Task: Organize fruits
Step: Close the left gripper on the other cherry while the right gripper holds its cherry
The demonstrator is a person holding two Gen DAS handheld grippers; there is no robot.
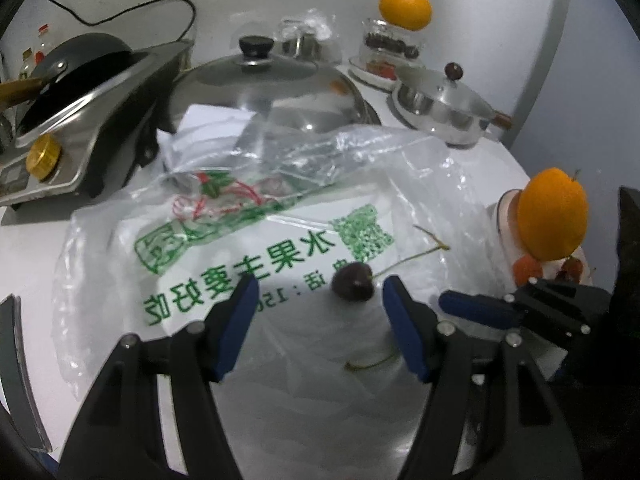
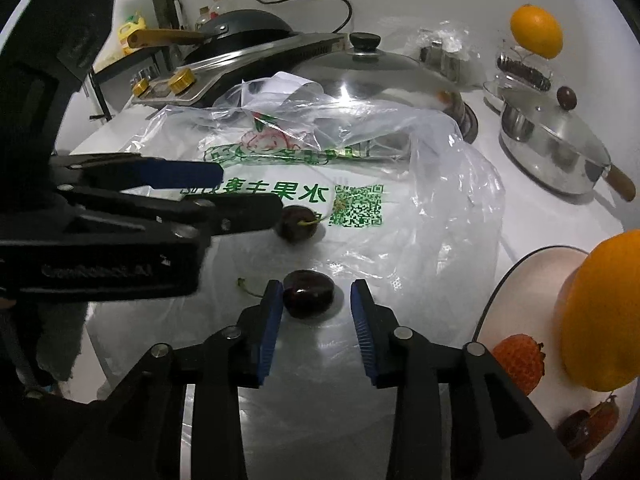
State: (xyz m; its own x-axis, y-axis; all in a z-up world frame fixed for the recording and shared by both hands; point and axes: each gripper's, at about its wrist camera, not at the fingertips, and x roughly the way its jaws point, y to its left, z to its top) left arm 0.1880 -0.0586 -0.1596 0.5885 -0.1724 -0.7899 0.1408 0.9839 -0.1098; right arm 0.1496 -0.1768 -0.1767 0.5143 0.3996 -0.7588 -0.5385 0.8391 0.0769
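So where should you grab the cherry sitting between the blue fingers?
Grab the cherry on its round sides, coming from above and in front. It lies low on the plastic bag, and the right gripper already has a finger on each side.

Left tongs (image 1: 316, 312) hang open over a dark cherry (image 1: 353, 287) lying on a printed plastic bag (image 1: 224, 256); an orange (image 1: 552, 219) sits far right.

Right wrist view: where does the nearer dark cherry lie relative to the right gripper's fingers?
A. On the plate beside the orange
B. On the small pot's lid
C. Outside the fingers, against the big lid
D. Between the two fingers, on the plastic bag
D: the cherry lies between the right gripper fingers on the plastic bag, a gap showing at the right finger.
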